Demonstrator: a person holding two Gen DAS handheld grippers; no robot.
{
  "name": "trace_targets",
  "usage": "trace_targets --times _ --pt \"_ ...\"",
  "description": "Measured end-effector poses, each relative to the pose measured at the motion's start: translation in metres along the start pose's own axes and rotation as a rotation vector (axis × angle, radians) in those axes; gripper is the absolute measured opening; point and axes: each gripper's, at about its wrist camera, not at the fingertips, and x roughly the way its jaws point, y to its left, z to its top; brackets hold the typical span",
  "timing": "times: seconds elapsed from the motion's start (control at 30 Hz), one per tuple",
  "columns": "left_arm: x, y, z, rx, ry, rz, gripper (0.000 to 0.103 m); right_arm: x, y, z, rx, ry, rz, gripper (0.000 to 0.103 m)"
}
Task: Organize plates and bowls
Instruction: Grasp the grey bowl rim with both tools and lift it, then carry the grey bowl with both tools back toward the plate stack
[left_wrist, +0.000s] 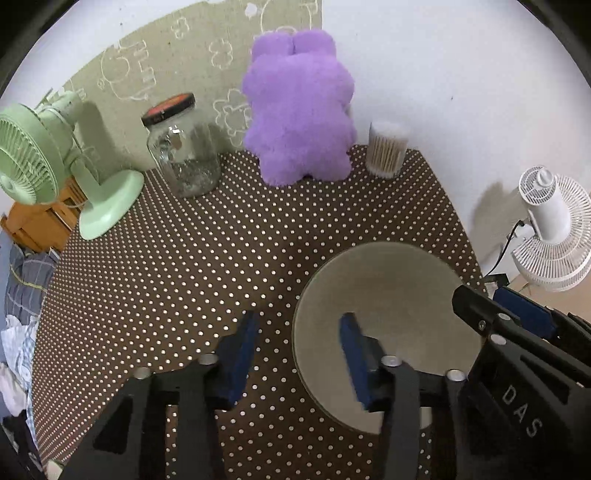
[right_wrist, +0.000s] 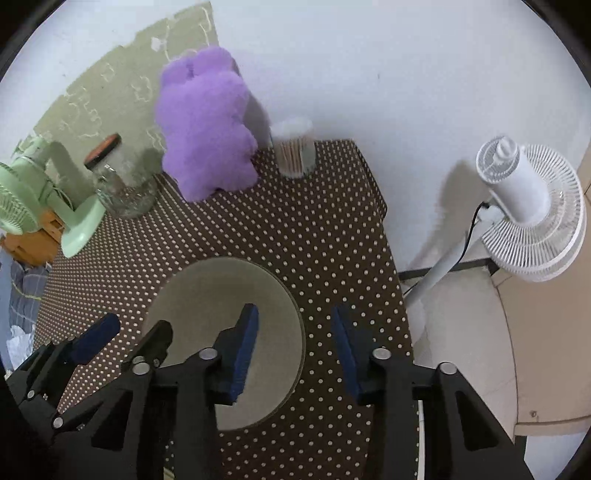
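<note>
A beige bowl stands on the brown polka-dot tablecloth near the table's right side; it also shows in the right wrist view. My left gripper is open, straddling the bowl's left rim with its right finger over the inside. My right gripper is open, straddling the bowl's right rim with its left finger over the inside. Each gripper shows in the other's view. No other plate or bowl is visible.
At the back stand a green fan, a glass jar, a purple plush toy and a cotton-swab cup. A white fan stands on the floor past the table's right edge.
</note>
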Motion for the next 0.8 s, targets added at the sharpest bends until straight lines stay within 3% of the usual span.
trace_targets --times 0.4,0.8 --pt "0.024 -0.003 -0.002 -0.01 0.057 0.004 0.017 0.025 0.004 -0.001 -0.023 0.045 0.01 0.017" --pt "0.028 -0.008 0.002 0.028 0.051 0.015 0.017 0.03 0.008 0.0 -0.048 0.04 -0.018 0.017"
